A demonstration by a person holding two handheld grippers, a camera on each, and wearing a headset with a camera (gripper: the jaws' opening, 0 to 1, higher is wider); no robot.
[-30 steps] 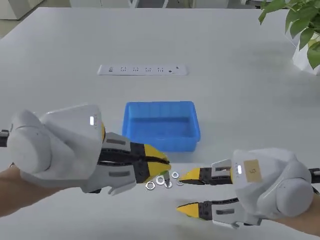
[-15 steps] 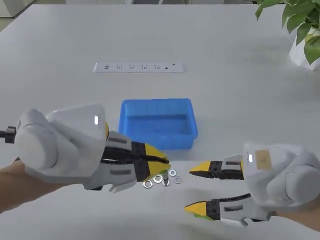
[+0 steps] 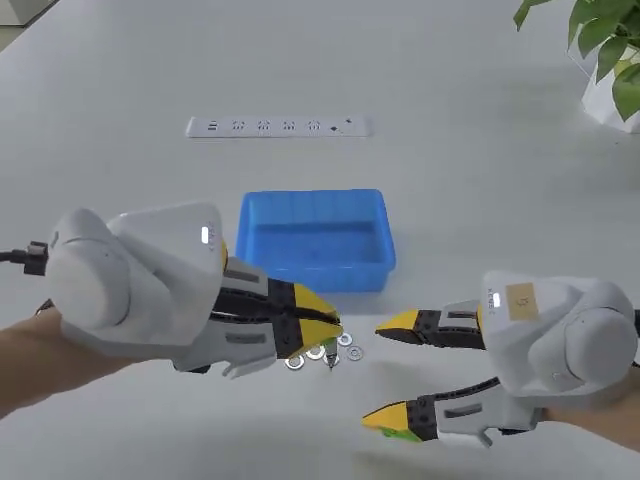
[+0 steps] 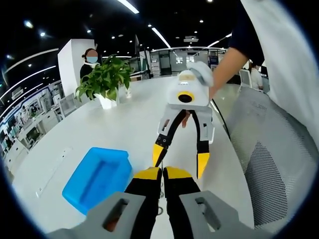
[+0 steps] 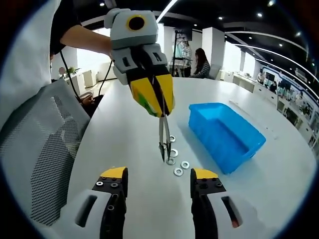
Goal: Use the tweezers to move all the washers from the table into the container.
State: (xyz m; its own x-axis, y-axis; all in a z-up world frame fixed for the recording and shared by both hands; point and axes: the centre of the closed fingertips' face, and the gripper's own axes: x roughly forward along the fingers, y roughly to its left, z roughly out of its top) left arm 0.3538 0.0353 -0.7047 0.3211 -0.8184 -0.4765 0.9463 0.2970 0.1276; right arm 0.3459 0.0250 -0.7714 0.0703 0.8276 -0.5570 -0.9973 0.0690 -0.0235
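The left gripper (image 3: 325,328), at the near left of the container (image 3: 315,240), has its jaws pressed together on the upper end of the tweezers (image 5: 162,133). The tweezers' long axis runs steeply down from those jaws to the table (image 3: 480,200). Their tips point down into the washers (image 5: 173,153), which lie loose and flat just in front of the container's near wall. The tips rest at or just beside one washer on the side of the cluster away from the container; I cannot tell whether they pinch it.

To do this pick well, I would set the tips across a single ring's rim and squeeze only enough to close them. Then lift straight up so the neighbours are not dragged, carry the washer over the near wall, and ease the squeeze low inside the container. Thin flat rings are likely to slip or flick away.

The right gripper (image 3: 388,372), at the near right of the container, has its jaws spread and holds nothing. It is best kept clear of the cluster.
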